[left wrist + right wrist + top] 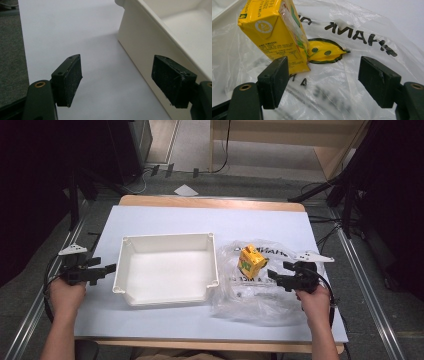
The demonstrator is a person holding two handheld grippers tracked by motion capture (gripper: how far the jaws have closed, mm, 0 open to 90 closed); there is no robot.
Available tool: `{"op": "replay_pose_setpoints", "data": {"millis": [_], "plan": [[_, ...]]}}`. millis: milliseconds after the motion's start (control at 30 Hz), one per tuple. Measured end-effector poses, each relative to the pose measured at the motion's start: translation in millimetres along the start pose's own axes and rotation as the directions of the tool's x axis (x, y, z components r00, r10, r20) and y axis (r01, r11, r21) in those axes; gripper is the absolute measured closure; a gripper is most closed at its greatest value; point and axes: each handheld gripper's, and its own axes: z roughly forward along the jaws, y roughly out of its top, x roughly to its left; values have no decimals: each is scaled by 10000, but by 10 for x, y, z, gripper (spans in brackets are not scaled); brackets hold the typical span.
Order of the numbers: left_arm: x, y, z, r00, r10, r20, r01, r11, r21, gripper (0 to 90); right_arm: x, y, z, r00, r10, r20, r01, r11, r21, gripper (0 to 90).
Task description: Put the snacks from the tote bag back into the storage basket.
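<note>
A yellow drink carton [250,259] stands on a clear printed plastic bag [250,292], right of a white tray [127,265]. My right gripper [278,276] is open just right of the carton, jaws pointing left at it. In the right gripper view the carton [274,32] rises beyond the left pad [274,81], nothing sits between the pads, and the bag [332,97] lies under them. My left gripper [107,270] hovers open at the tray's left wall. In the left gripper view that wall [142,42] stands beside the right pad [172,80].
White sheet [200,220] covers the wooden table. Beyond the table's far edge are dark stands, cables and a piece of paper [186,190] on the floor. The person's forearms come in from the bottom corners.
</note>
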Motion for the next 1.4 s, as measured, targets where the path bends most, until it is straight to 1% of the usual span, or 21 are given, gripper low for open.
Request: {"op": "replay_pose_setpoints", "data": {"millis": [467, 567, 633, 700, 767, 933, 1033, 1067, 1100, 1233, 1300, 1333, 1400], "plan": [[1, 0, 2, 10000, 2, -21, -2, 10000, 12, 252, -1, 15, -15, 10000, 23, 0, -23, 9999, -159, 258], [3, 0, 2, 10000, -11, -15, 11, 10000, 5, 252, -1, 21, -26, 10000, 5, 79, -2, 9994, -349, 248], [3, -1, 1, 10000, -26, -21, 26, 10000, -22, 252, -6, 25, -42, 9999, 113, 70, -109, 9980, -629, 241], [2, -2, -1, 10000, -45, -36, 45, 10000, -36, 252, -9, 25, -46, 9999, 79, 71, -74, 9975, -697, 237], [5, -1, -1, 10000, -6, -27, 6, 10000, -6, 252, -14, 27, -52, 9999, 147, 49, -143, 9966, -809, 220], [9, 0, 6, 10000, -10, -31, 10, 10000, 8, 252, -15, 22, -38, 9999, 98, 69, -92, 9967, -802, 218], [11, 4, 9, 10000, -20, -37, 20, 10000, 14, 252, -19, 17, -30, 9998, 172, 33, -169, 9974, -702, 211], [13, 5, 10, 10000, -33, -30, 33, 10000, 17, 252, -22, 15, -29, 9997, 225, 27, -222, 9979, -615, 207], [14, 6, 10, 10000, -59, -14, 59, 10000, -2, 252, -30, 7, -31, 9996, 275, -94, -279, 9986, -445, 204], [21, 10, 8, 9999, -118, -12, 118, 9999, -82, 252, -39, -2, -42, 9996, 204, -198, -209, 9994, -279, 200], [27, 9, 7, 9999, -150, -24, 150, 9998, -89, 252, -41, 6, -51, 9988, 352, -332, -361, 9990, -280, 193], [28, 8, 7, 9999, -163, -38, 162, 9998, -110, 252, -39, 34, -56, 9981, 555, -272, -561, 9981, -248, 196], [30, 7, 4, 9998, -178, -43, 177, 9998, -122, 252, -34, 50, -60, 9979, 600, -254, -607, 9978, -265, 196]]}}
